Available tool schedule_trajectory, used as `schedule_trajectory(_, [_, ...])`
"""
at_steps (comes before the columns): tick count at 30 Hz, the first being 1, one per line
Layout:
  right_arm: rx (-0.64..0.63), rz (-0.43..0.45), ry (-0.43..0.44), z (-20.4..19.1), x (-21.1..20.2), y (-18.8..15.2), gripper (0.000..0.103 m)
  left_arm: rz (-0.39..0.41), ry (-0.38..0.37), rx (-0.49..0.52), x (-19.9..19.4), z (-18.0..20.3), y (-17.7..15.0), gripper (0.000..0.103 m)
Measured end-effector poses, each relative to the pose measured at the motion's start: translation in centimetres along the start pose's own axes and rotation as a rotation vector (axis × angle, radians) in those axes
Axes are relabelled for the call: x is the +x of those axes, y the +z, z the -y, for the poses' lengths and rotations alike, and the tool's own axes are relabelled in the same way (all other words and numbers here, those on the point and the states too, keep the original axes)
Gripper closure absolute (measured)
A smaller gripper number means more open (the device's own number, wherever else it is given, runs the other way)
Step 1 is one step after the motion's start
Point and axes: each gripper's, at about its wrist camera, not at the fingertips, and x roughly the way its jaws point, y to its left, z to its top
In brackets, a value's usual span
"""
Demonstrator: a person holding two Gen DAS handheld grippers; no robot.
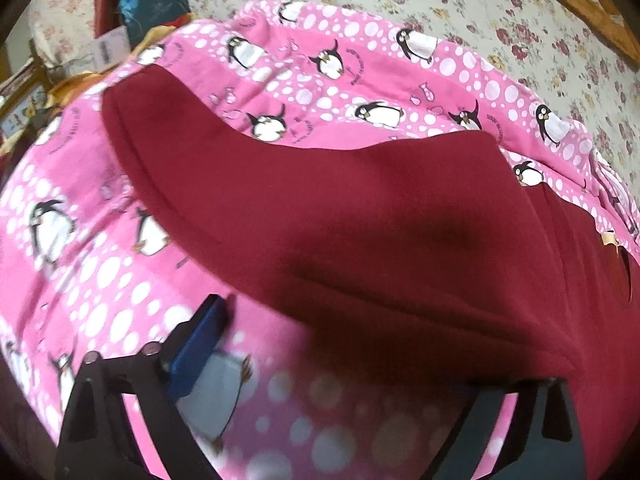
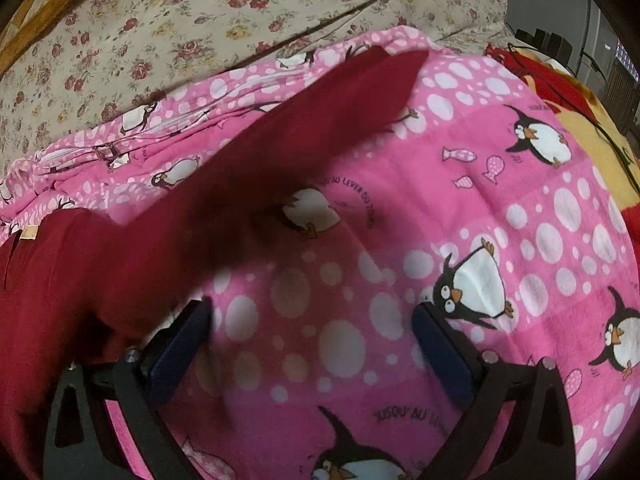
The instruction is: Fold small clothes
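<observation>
A dark red small garment (image 1: 340, 216) lies spread on a pink penguin-print blanket (image 1: 100, 280). In the left wrist view my left gripper (image 1: 340, 356) is open, its left blue pad (image 1: 200, 344) over the blanket and its right finger (image 1: 520, 412) under the garment's near edge. In the right wrist view the garment (image 2: 200, 208) stretches from the lower left up to a sleeve end at the top middle. My right gripper (image 2: 312, 336) is open and empty over the blanket (image 2: 500, 240), its left finger (image 2: 180, 344) at the garment's edge.
A floral bedsheet (image 1: 480, 0) lies beyond the blanket, also in the right wrist view (image 2: 200, 20). A blue bag (image 1: 152, 0) and clutter sit at the far left. A red and yellow blanket (image 2: 580, 112) lies at the right.
</observation>
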Motion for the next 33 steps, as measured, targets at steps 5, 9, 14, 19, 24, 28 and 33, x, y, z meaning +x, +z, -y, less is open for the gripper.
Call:
schedule_trajectory(5, [0.000,0.000,0.001,0.2,0.0,0.0,0.000,0.016,0.041,-0.002,-2.7,0.1,-1.5,0.034])
schedule_trajectory(9, [0.000,0.000,0.000,0.1,0.0,0.0,0.000,0.070,0.032,0.004,-5.8,0.3,-2.7,0.035])
schedule_trajectory(14, [-0.008,-0.007,-0.014,-0.1,-0.1,0.2,0.000,0.119,0.001,0.047,-8.8,1.7,-4.9,0.035])
schedule_trajectory(19, [0.001,-0.120,0.019,0.0,-2.1,-0.2,0.000,0.126,-0.075,0.107,-9.8,3.6,-5.9,0.035])
schedule_trajectory(24, [-0.006,-0.056,0.150,-1.3,-8.4,-3.3,0.000,0.101,-0.136,0.111,-9.3,4.7,-6.5,0.035])
schedule_trajectory(28, [-0.054,-0.015,0.244,-4.0,-13.3,-5.8,0.000,0.086,-0.144,0.109,-8.6,4.9,-7.2,0.035])
schedule_trajectory(33, [-0.176,-0.071,0.343,-10.0,-15.7,-8.2,0.000,0.089,-0.140,0.125,-8.3,4.9,-7.4,0.036])
